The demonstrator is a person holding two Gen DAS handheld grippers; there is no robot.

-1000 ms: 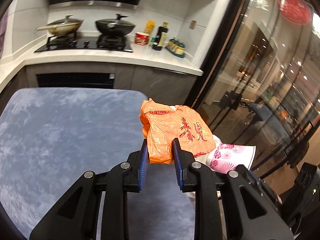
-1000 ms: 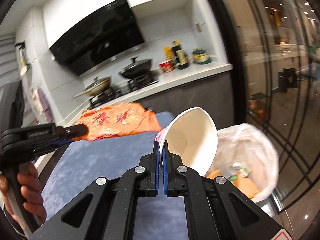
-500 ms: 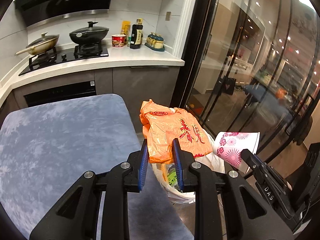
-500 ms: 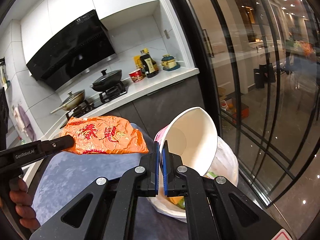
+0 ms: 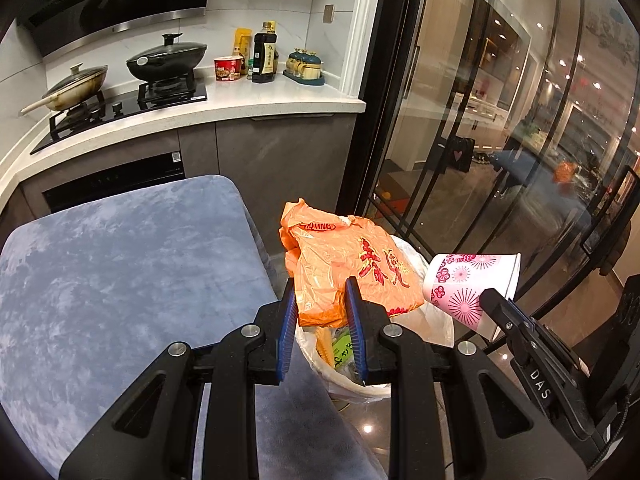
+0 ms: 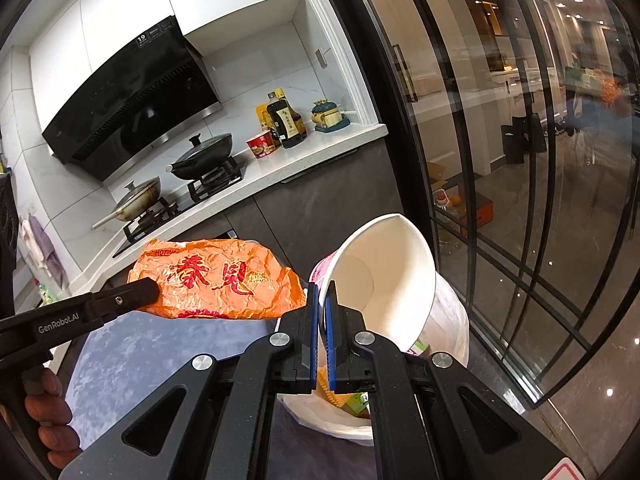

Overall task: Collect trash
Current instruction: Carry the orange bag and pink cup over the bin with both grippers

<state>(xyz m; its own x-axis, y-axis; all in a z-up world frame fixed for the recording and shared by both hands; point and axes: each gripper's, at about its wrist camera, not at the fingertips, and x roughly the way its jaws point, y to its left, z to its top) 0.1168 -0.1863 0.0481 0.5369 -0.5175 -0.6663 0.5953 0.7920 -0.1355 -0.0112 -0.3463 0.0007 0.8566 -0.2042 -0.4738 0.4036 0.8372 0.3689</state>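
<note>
Left claw (image 5: 320, 308) grips the near edge of an orange bag (image 5: 348, 264), its blue pads (image 5: 289, 328) pinching a bunched fold. The bag hangs in the air above a lined bin (image 5: 372, 384) that stands on the floor just right of the blue surface (image 5: 120, 272). Right claw (image 6: 321, 312) is closed on the near rim of a paper cup (image 6: 384, 276), one pad inside the wall and one outside; the cup lies tilted, mouth toward the camera, above the same bin (image 6: 452, 320), to the right of the bag (image 6: 216, 280).

Handling, as judged from the views. The bag is thin crinkled plastic: light, limp and somewhat slick. It holds no shape of its own, so a pinch on a gathered fold, as here, serves better than one on a single sheet, which could slide out. Once let go it probably drifts rather than drops, so a low release over the opening is safer. The cup is light and empty, with a thin wall that dents easily; the rolled rim is its stiffest part and the sound place to hold. Neither item is fragile.

The bin already contains wrappers (image 5: 340, 354). Far left, on a white counter (image 5: 260, 104), stand two lidded pans and bottles, apart from the work.
</note>
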